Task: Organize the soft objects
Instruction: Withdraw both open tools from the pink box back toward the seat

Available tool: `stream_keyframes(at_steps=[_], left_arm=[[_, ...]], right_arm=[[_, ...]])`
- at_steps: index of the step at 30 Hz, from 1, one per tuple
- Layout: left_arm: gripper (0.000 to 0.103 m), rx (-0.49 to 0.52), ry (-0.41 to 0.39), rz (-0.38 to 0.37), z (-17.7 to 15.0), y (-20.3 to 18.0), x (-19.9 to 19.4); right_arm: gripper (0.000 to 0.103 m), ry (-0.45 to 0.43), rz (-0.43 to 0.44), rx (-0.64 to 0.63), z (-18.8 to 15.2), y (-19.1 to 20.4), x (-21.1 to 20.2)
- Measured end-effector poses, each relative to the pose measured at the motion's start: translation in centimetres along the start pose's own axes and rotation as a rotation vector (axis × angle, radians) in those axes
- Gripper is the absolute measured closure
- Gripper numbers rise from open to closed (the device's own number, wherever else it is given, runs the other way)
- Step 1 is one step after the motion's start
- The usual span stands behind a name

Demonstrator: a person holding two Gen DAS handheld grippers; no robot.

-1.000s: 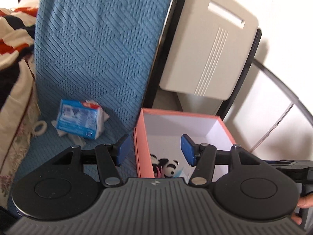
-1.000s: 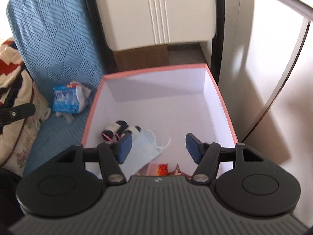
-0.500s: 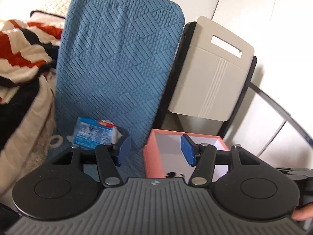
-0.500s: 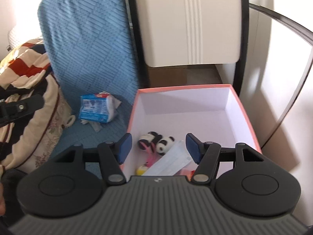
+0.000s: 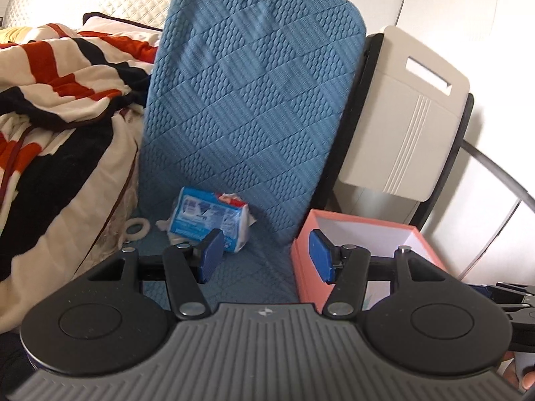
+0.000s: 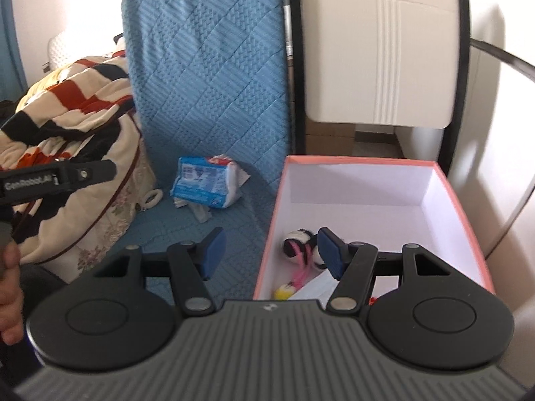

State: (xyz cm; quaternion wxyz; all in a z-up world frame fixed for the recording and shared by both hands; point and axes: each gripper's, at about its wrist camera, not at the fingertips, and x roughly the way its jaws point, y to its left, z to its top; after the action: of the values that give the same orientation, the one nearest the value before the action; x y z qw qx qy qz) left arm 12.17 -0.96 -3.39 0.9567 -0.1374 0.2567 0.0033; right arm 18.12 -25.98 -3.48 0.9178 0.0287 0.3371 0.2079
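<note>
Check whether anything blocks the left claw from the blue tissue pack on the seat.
Nothing visible does. The left claw is open, and the blue tissue pack lies just beyond its left finger on bare blue seat cover. The pink box sits off to the right, outside that path.

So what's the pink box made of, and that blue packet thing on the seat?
The pink box looks like cardboard: thin stiff walls, matte salmon outside, plain white inside. The blue packet looks like thin glossy plastic film, printed and crinkled, with soft white tissue poking out of its torn end; probably a tissue pack. It lies on the blue seat cover, which looks like quilted, woven fabric.
</note>
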Motion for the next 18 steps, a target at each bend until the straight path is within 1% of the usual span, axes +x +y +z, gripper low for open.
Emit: stream_keyframes(at_steps=[5,10,13,15,18], left_arm=[[0.041,0.003,0.016,0.021,-1.4,1.4,0.6],[0.041,0.006,0.037,0.037,-2.5,2.5,1.3],[0.041,0.007,0.051,0.045,-3.0,3.1,1.9],[0.041,0.008,0.056,0.053,-3.5,3.5,2.3],[0.041,-0.005,0.049,0.067,-4.0,4.2,2.5]], right_arm=[[0.040,0.009,0.022,-0.024,-1.2,1.3,1.2],[0.040,0.013,0.062,-0.068,-2.5,2.4,2.3],[0.040,0.025,0.079,-0.061,-3.3,2.6,3.1],[0.040,0.028,0.080,-0.059,-3.7,2.8,3.5],[0.040,0.008,0.069,-0.062,-4.2,3.0,3.9]])
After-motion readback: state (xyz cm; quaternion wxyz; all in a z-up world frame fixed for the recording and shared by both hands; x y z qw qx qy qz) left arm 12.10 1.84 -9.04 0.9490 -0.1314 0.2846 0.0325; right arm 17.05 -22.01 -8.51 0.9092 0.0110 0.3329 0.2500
